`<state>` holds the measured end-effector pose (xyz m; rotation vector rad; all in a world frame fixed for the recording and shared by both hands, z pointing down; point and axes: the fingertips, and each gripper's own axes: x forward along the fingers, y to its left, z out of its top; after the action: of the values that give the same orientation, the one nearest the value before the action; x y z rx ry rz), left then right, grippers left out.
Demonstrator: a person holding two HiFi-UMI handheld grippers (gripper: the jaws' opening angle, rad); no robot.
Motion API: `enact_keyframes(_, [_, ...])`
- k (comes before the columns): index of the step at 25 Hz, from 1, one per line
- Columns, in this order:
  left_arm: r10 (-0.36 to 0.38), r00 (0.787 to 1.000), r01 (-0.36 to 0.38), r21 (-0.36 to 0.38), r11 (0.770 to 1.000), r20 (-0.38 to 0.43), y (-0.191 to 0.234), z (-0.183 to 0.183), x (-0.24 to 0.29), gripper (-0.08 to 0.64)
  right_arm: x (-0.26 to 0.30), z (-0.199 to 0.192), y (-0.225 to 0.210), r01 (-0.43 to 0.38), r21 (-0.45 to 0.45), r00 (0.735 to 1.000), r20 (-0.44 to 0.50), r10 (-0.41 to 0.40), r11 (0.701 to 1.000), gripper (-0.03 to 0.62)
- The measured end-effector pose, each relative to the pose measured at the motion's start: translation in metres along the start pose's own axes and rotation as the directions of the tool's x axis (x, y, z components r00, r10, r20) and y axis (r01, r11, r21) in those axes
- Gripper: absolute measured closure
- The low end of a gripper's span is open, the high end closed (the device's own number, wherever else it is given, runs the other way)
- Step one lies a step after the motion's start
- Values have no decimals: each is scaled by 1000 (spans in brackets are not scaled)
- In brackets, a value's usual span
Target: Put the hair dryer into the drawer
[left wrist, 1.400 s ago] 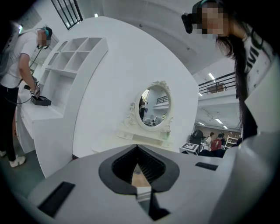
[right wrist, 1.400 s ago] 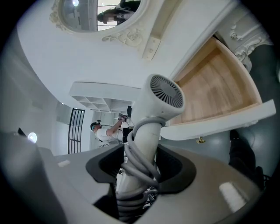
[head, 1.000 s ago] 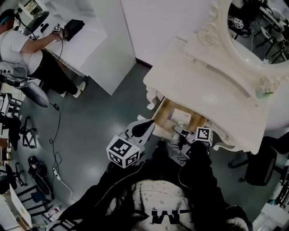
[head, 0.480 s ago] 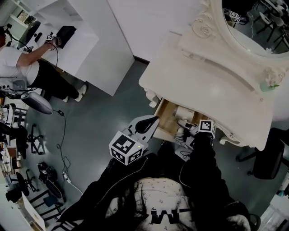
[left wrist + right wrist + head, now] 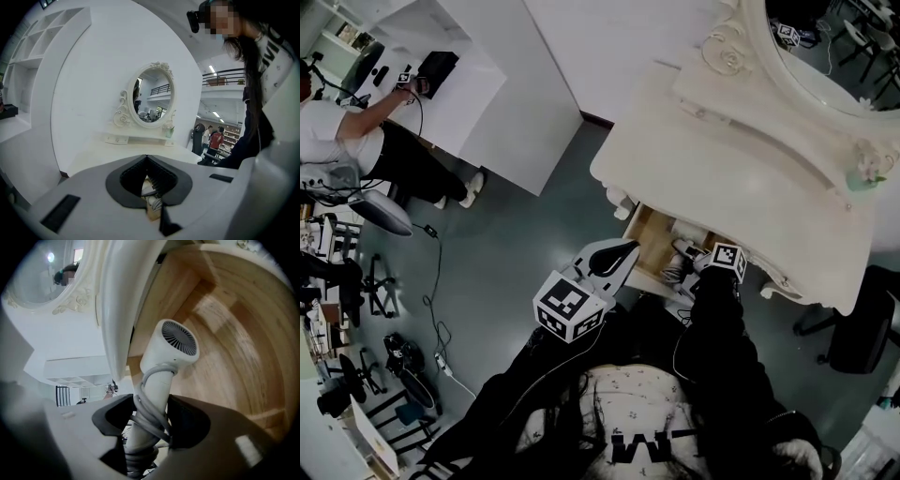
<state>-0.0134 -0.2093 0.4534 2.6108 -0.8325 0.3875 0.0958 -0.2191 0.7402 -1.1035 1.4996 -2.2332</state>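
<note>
The white hair dryer (image 5: 171, 345) has its grey cord wound round the handle, and my right gripper (image 5: 152, 420) is shut on that handle. Its head points into the open wooden drawer (image 5: 234, 348) of the cream vanity table (image 5: 722, 159). In the head view the hair dryer (image 5: 682, 248) lies low inside the drawer (image 5: 642, 232), with my right gripper (image 5: 694, 269) at the drawer's front. My left gripper (image 5: 623, 249) hovers by the drawer's front left corner with its jaws together and nothing in them; in its own view the left gripper (image 5: 146, 157) looks over the tabletop.
An oval mirror (image 5: 825, 47) stands on the vanity. A dark office chair (image 5: 853, 328) is to the right of the table. A person (image 5: 347, 141) sits at a white desk at the far left. Stands and cables (image 5: 403, 361) litter the grey floor at the left.
My right gripper has sunk with the hair dryer, deeper into the drawer. My left gripper has shifted a little toward the drawer's corner.
</note>
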Motion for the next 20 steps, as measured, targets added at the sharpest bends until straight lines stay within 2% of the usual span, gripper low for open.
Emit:
enact_keyframes(6, [20,1000,-20,-9,1000,-18,3,-3,-6,571,9,14,1,-74,-6,991,110,74,997,356])
enact_keyframes(13, [40,998,-40,-19,999,-40,5,-13,-9,571,25,31,1,-114,45,970,220,101,992,357])
enact_keyframes(16, [52,997,-53,-23,998,-51,5,-16,-13,571,30,39,-6,-84,46,961,270,69,995,356])
enact_keyframes(20, [77,995,-79,-32,996,-61,7,-20,-20,571,36,43,-13,-39,21,964,264,32,999,356])
